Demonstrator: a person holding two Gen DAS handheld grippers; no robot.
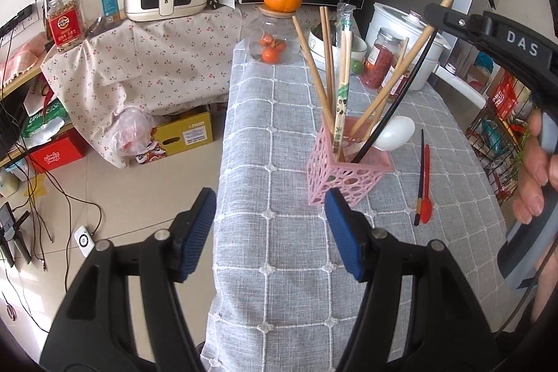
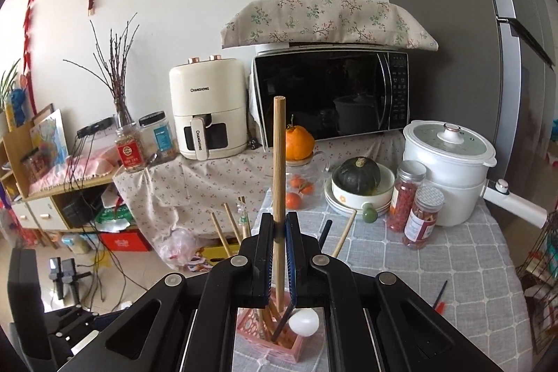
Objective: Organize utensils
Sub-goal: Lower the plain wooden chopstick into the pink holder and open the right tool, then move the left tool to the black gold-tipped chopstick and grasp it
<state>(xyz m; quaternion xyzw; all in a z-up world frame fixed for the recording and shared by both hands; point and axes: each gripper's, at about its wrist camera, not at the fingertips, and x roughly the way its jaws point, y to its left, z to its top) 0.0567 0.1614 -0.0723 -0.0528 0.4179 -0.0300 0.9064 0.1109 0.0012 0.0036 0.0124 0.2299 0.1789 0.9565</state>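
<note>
A pink perforated utensil holder [image 1: 343,171] stands on the grey checked tablecloth [image 1: 279,114]. It holds several wooden chopsticks, a wrapped pair, a black chopstick and a white spoon [image 1: 394,132]. My left gripper [image 1: 270,229] is open and empty, just in front of the holder. My right gripper [image 2: 279,229] is shut on a wooden chopstick [image 2: 279,162], held upright above the holder [image 2: 268,337], with its lower end down inside it. The right gripper's body also shows at the upper right of the left wrist view [image 1: 488,30]. A red spoon [image 1: 426,194] and a black chopstick [image 1: 420,178] lie on the cloth to the holder's right.
At the table's far end stand a glass jar of oranges [image 1: 270,47], stacked bowls [image 2: 362,194], two spice jars [image 2: 415,211] and a white cooker [image 2: 450,162]. A microwave [image 2: 331,96] and an air fryer [image 2: 209,114] stand behind. The table's left edge drops to a cluttered floor.
</note>
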